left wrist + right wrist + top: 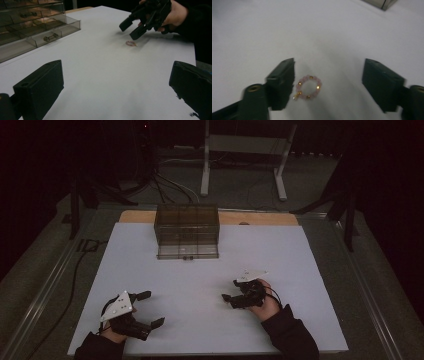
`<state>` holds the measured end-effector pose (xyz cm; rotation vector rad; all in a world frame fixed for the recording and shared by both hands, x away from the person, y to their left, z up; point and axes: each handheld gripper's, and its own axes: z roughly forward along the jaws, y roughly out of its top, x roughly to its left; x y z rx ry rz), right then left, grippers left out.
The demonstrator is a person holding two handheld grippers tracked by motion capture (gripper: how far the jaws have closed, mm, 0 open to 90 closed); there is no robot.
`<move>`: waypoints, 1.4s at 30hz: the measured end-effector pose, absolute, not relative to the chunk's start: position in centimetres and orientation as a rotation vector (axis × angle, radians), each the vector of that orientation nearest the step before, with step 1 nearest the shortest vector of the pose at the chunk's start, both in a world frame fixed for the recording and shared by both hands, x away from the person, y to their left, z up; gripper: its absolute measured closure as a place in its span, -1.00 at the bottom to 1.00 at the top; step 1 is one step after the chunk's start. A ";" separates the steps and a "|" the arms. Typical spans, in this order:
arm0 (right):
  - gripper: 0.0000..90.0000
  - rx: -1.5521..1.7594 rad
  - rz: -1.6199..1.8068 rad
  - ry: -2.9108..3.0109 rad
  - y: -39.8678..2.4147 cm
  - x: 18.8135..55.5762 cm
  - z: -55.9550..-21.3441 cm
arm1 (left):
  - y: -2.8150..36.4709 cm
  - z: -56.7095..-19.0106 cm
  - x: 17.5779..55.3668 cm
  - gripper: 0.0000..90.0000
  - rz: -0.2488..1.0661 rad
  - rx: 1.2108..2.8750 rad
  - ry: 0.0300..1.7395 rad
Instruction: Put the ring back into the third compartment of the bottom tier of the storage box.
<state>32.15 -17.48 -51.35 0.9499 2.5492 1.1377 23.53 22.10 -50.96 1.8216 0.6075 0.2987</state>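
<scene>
Nearest the lens in the right gripper view: two black fingers of the right gripper point(328, 85), partly spread, straddling a small pink bead bracelet with gold beads and a tiny charm point(308, 87). Bracelet flat on the white surface point(287, 30), close against the finger at 9 o'clock, well apart from the finger at 3 o'clock. No pad pressing on it; nothing held. Right hand point(267, 302) tilted forward and down, black sleeve behind, fingers aimed toward 9 o'clock in the high view, tips just above the surface.

Left gripper point(150, 309) low at 7 o'clock of the surface in the high view, fingers point(40, 92) spread wide with only bare white surface between, holding nothing, grey three-cornered plate on top. Seen from it, the right gripper point(132, 28) hangs over the bracelet point(131, 43) at 1 o'clock.

Smoky translatable plastic drawer cabinet point(187, 231) at 12 o'clock, well apart from both hands, small dark items dimly visible inside its drawers. Nothing between the right gripper and the bracelet.
</scene>
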 end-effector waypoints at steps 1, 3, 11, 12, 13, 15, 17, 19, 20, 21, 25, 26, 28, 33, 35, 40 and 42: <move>-0.27 0.954 1.126 2.555 -17.5 32.2 -51.4 | 22.1 -51.0 23.5 -0.99 0.301 1.822 0.606; -0.21 0.950 1.103 2.564 -17.4 32.2 -51.5 | 22.1 -51.0 23.5 -0.99 0.299 1.828 0.605; 0.14 0.985 1.066 2.602 -17.1 32.2 -51.8 | 22.1 -51.0 23.6 -0.99 0.297 1.827 0.607; 0.14 0.985 1.066 2.602 -17.1 32.2 -51.8 | 22.1 -51.0 23.6 -0.99 0.297 1.827 0.607; 0.18 0.975 1.057 2.609 -17.0 32.2 -51.7 | 22.1 -51.0 23.5 -0.99 0.295 1.832 0.606; 0.19 0.971 1.068 2.615 -16.9 32.2 -51.8 | 22.1 -51.1 23.6 -0.99 0.295 1.834 0.607; 0.20 0.959 1.059 2.618 -16.9 32.2 -51.8 | 22.1 -51.0 23.6 -0.99 0.294 1.827 0.607; 0.23 0.961 1.063 2.621 -16.9 32.2 -51.7 | 22.0 -51.0 23.6 -0.99 0.294 1.829 0.607; 0.23 0.960 1.062 2.621 -16.9 32.2 -51.8 | 22.1 -51.1 23.6 -0.99 0.293 1.834 0.605; 0.23 0.960 1.062 2.621 -16.9 32.2 -51.8 | 22.1 -51.1 23.6 -0.99 0.293 1.834 0.605; 0.49 1.032 1.051 2.616 -17.0 32.3 -51.6 | 22.0 -51.1 23.6 -0.99 0.293 1.833 0.605; 0.49 1.032 1.051 2.616 -17.0 32.3 -51.6 | 22.0 -51.1 23.6 -0.99 0.293 1.833 0.605; 0.53 1.063 1.050 2.605 -17.1 32.4 -51.6 | 22.1 -51.0 23.6 -0.99 0.292 1.831 0.607; 0.77 1.031 1.010 2.577 -17.1 32.2 -51.7 | 22.0 -51.0 23.6 -0.99 0.293 1.832 0.608; 0.84 1.021 0.995 2.569 -17.0 32.2 -51.6 | 22.0 -51.0 23.6 -0.99 0.292 1.830 0.606; 0.91 0.994 0.948 2.558 -16.7 32.1 -51.5 | 22.0 -51.0 23.6 -0.99 0.291 1.833 0.609; 0.92 0.994 0.935 2.558 -16.5 32.1 -51.5 | 22.0 -51.1 23.6 -0.99 0.291 1.834 0.607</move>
